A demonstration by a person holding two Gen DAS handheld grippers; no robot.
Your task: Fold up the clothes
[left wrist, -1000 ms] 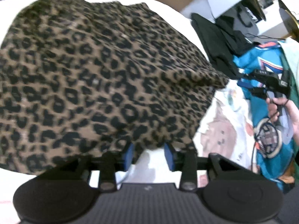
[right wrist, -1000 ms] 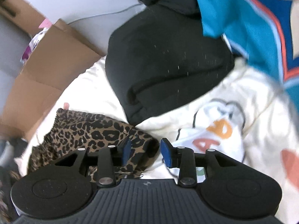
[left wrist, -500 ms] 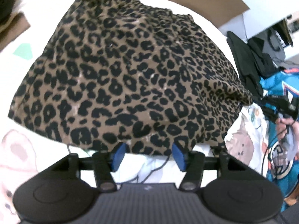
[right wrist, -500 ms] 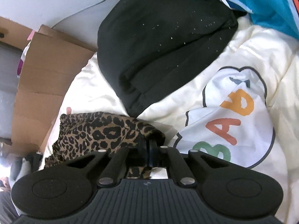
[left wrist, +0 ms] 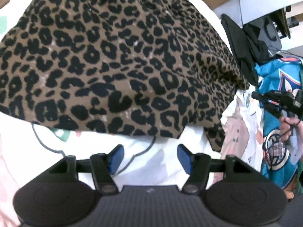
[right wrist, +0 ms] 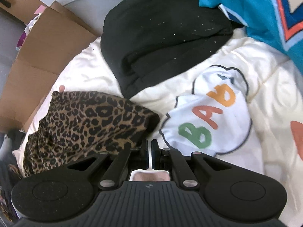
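Garment just beyond fingers

The left gripper points steeply down, its blue pads apart and opening wider, nothing between them — the right gripper tilts down likewise, jaws closed to a thin slit, and a hand grips its handle

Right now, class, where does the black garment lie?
In the right wrist view the black garment lies top centre on the cream blanket, between the cardboard box and the teal jersey.
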